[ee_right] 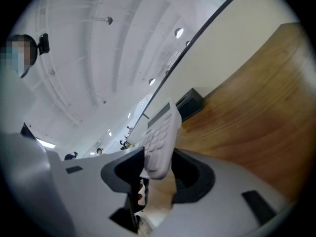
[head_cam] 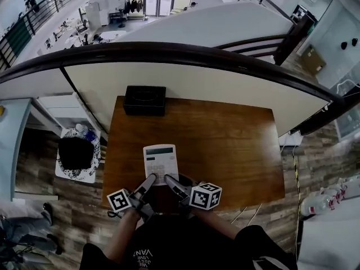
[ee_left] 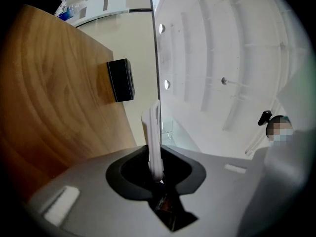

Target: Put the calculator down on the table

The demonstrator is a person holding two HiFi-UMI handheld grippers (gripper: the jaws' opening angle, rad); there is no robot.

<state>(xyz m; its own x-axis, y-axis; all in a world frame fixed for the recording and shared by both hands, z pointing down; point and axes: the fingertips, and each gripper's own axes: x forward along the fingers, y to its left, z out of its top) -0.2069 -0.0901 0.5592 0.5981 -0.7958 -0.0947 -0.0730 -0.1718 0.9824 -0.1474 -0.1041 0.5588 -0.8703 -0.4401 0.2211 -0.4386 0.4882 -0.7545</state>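
Calculator (head_cam: 160, 161), white with its keys facing up, was seen in the head view over the near middle of the wooden table (head_cam: 236, 145). Both tools were placed at its near edge, the left gripper (head_cam: 151, 179) towards the left side and the right gripper (head_cam: 170, 180) just beside it. A black box (head_cam: 144, 100) was set at the table's far edge, well apart from the calculator, and a dark curved railing (head_cam: 185, 52) was seen beyond it. Whether the calculator touched the wood could not be told from this view.

In the left gripper view the calculator was seen edge-on as a thin white blade, and the jaws were closed tight on its near end. The tabletop was shown to one side of it with a gap between, so the calculator appeared to be held off the wood. The black box was seen farther along the table.

In the right gripper view the jaws were held wide apart. The calculator's near corner was seen between them, tilted, with its key face laid against one jaw; no clamping from both sides was shown
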